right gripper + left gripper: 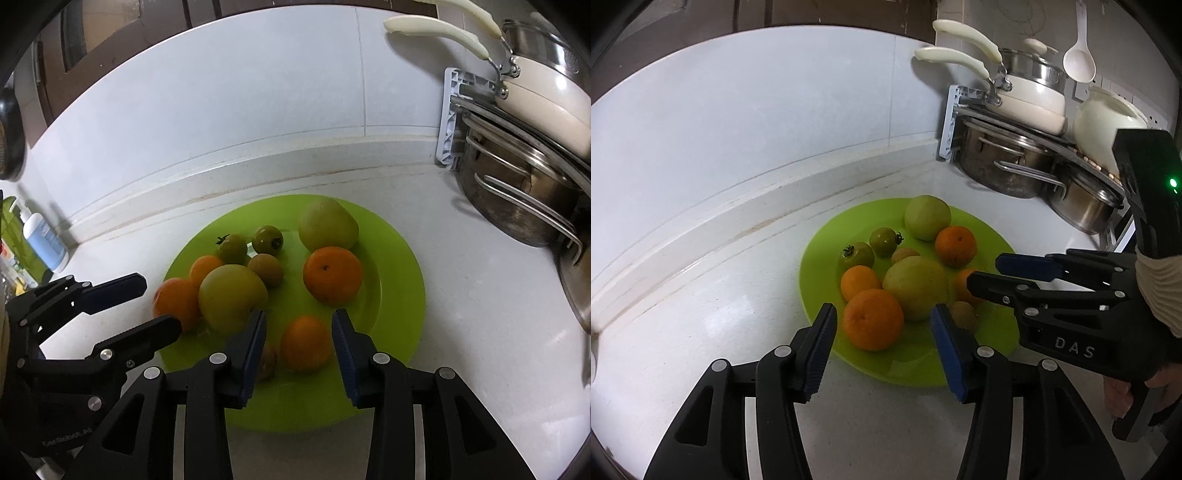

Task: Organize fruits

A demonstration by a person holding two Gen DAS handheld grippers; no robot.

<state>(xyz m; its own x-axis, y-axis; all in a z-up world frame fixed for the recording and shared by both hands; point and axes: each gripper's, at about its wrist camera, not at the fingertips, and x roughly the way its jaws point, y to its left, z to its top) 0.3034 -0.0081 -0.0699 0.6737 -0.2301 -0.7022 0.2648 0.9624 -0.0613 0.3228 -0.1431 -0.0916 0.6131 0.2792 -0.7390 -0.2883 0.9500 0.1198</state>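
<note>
White "DAS" lettering marks the released black right tongs; released left tongs half-hide a small brown fruit on the round lime-green plastic plate.

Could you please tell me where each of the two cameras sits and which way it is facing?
Left wrist: on the left hand-held gripper, looking down along its open fingers at the plate of fruit; the right hand-held gripper and a hand show at right.
Right wrist: on the right hand-held gripper, looking down at the plate; the left hand-held gripper shows at left.
Shared: plate, fruit, pots.
</note>
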